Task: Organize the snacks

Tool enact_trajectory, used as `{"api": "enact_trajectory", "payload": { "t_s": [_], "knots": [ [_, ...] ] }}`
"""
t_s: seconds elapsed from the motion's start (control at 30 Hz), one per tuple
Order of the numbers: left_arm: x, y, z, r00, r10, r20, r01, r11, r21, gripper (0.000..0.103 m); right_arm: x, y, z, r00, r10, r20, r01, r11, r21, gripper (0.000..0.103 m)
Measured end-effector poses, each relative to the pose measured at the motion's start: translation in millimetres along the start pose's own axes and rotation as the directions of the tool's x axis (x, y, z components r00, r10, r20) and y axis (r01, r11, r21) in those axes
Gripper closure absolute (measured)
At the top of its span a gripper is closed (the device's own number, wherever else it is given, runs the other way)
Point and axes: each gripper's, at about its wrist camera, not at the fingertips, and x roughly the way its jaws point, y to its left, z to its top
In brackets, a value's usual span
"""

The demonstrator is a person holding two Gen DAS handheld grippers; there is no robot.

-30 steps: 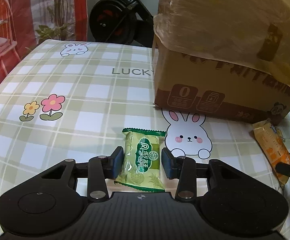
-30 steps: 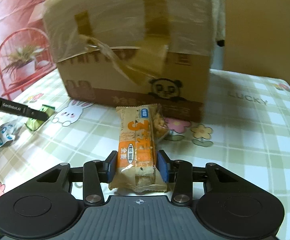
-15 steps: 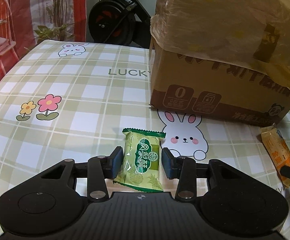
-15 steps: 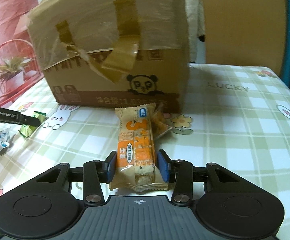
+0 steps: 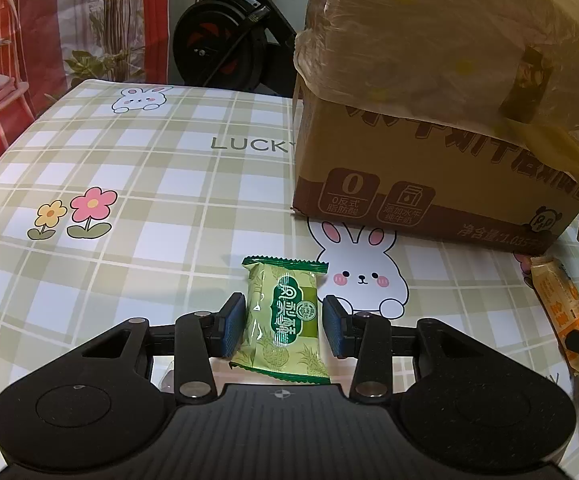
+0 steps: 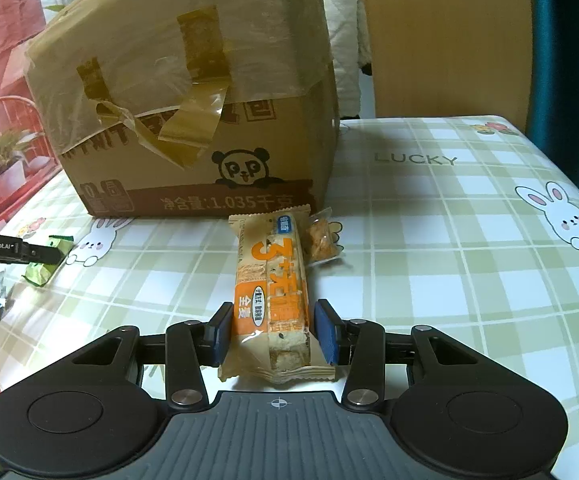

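— What is the left tool (image 5: 284, 326) doing?
— It is gripping the green snack packet (image 5: 283, 324) above the bench (image 5: 137, 184).
— And the right tool (image 6: 275, 330)?
— It is clamping the orange bar (image 6: 273, 292) near the cardboard box (image 6: 193, 120).

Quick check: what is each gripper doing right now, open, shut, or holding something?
Left gripper: shut on the green snack packet.
Right gripper: shut on the orange snack bar.
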Motion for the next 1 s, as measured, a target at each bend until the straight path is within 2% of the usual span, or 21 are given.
{"api": "enact_trajectory", "payload": {
  "t_s": [0.3, 0.57, 0.6, 0.63, 0.7, 0.87, 1.0],
  "knots": [
    [-1, 3, 1, 1.0, -0.006, 0.0, 0.006, 1.0, -0.021, 0.057, -3, -4, 0, 1.0, -0.023, -0.007, 0.023, 1.0, 0.009, 0.063],
    [-11, 3, 4, 0.999, 0.003, 0.04, -0.003, 1.0, -0.019, 0.057, -8, -7, -1, 0.999, -0.042, -0.018, 0.042, 0.999, 0.019, 0.062],
    [-13, 3, 4, 0.999, 0.001, 0.044, 0.0, 1.0, -0.018, 0.057, -9, -5, 0, 0.999, -0.047, -0.017, 0.048, 0.999, 0.016, 0.058],
    [-14, 3, 5, 0.999, -0.003, 0.049, 0.004, 1.0, -0.016, 0.057, -11, -4, 1, 0.998, -0.056, -0.01, 0.056, 0.998, 0.008, 0.049],
    [-18, 3, 5, 0.998, -0.01, 0.058, 0.01, 1.0, -0.01, 0.056, -16, 1, 4, 0.998, -0.065, 0.02, 0.066, 0.998, -0.014, 0.041],
    [-24, 0, 5, 0.998, -0.023, 0.063, 0.022, 0.999, 0.025, 0.056, -18, 16, 19, 0.997, -0.04, 0.067, 0.045, 0.996, -0.08, 0.04],
    [-30, 8, 5, 0.997, -0.032, 0.076, 0.032, 0.999, 0.006, 0.056, -9, 33, 30, 0.998, 0.004, 0.062, 0.004, 0.992, -0.127, 0.041]
  ]
}}
